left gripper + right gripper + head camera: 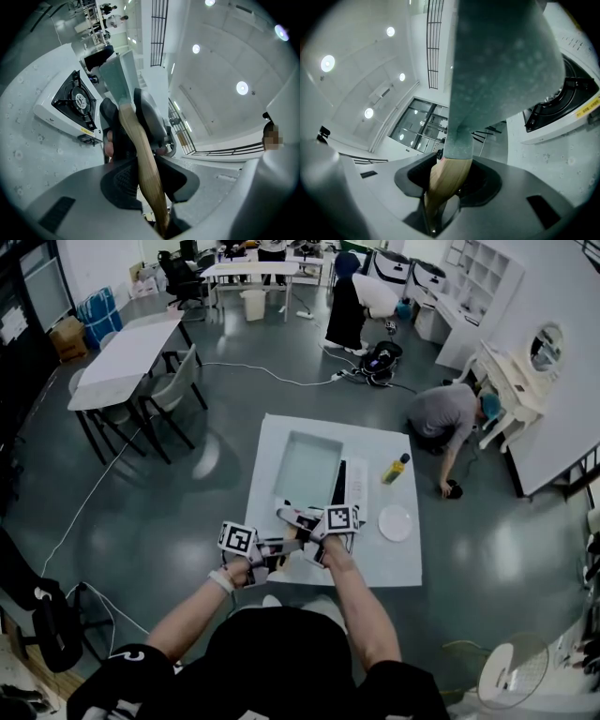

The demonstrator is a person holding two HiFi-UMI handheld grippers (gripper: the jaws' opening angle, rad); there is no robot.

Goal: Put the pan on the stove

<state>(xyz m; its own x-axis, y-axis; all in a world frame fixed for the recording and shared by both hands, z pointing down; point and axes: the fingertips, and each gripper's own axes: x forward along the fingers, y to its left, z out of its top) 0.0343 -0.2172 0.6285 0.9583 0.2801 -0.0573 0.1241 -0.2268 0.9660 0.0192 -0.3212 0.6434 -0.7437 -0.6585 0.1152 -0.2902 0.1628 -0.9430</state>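
Plainly, both grippers are clamped on the pan's wooden handle (140,154). In the left gripper view the left gripper (146,176) has its jaws drawn in to a narrow gap, and the dark pads press on either side of the handle near its butt end. Further up the same handle, that view shows the dark jaws of the right gripper (136,124) closed round it as well. In the right gripper view the right gripper (447,180) is likewise partly closed, its pads squeezing the handle (443,180) just below where the wood meets the grey-green pan (497,65). From the head view the left gripper (272,547) sits nearer the person and the right gripper (302,518) just beyond it, close together at the near edge of the white table (394,563). The rectangular pan (307,470) reaches away from them over the table, its open side up, lying just left of the stove (352,486) and not on the burner. The stove (70,105) shows beside the pan (117,77) in the left gripper view, and again in the right one (562,103), apart from the pan in both. A yellow bottle (395,468) and a white plate (395,522) stand on the table right of the stove
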